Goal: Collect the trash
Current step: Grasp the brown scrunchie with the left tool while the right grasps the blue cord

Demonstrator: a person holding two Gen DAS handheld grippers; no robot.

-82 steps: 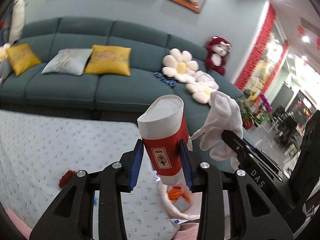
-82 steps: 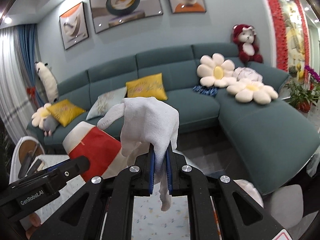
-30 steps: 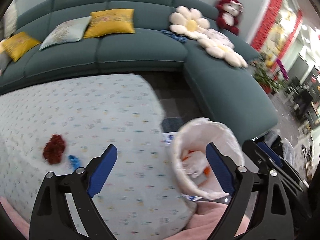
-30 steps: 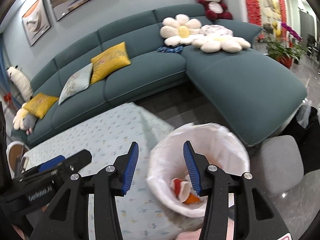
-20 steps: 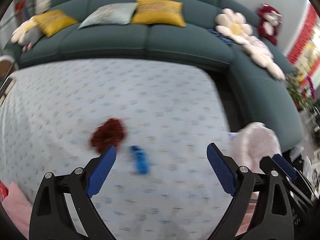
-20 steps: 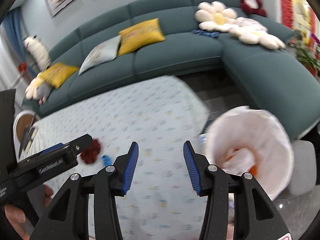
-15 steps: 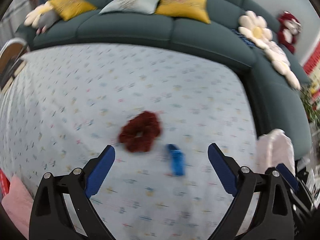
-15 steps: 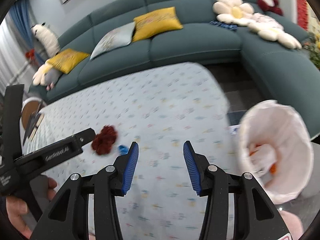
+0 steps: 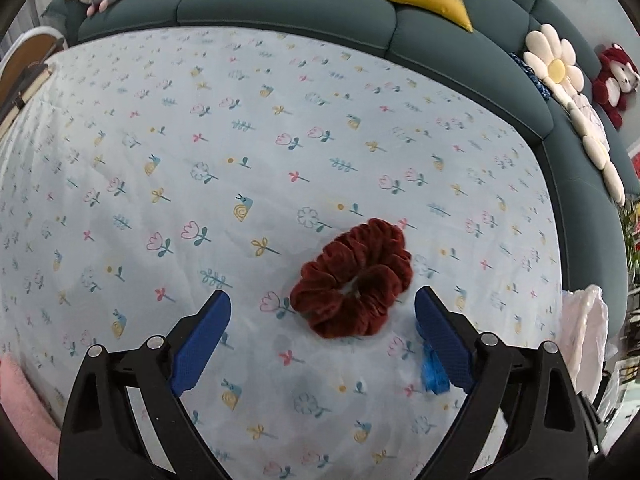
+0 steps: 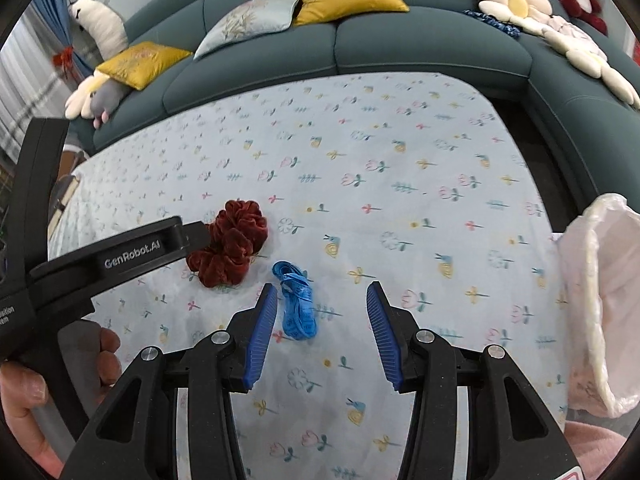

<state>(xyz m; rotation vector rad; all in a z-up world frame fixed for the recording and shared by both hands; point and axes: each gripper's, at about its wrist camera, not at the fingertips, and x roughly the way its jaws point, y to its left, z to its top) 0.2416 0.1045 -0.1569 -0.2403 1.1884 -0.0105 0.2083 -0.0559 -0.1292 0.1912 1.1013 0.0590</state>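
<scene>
— Item one?
— One dark red scrunchie (image 9: 354,278), lying flat on the table (image 9: 240,128), which is covered in a pale floral cloth. It is a ruffled ring with no real long axis, its hole facing up.

— Item two?
— One blue crumpled strip (image 10: 296,302), just beside the scrunchie on its right, not touching it. Its long axis runs away from the holder, the far end tipped slightly left.

— The tongs?
— Two. Left tongs (image 9: 322,336): jaws spread wide, holding nothing, low over the cloth with the scrunchie between and just ahead of the tips. The right pad covers part of the blue strip in that view. Right tongs (image 10: 322,330): jaws also apart, less widely, empty, the blue strip sitting just inside the left pad.

— Receptacle?
— One bin with a white liner (image 10: 600,308), at the table's right edge, mouth tilted toward the cloth. Its contents cannot be made out from here.

— Room to work?
— Bare cloth all around both items; the far edge and rounded right corner lie well apart from them. One teal sofa (image 10: 360,40) wraps the far and right sides.
</scene>
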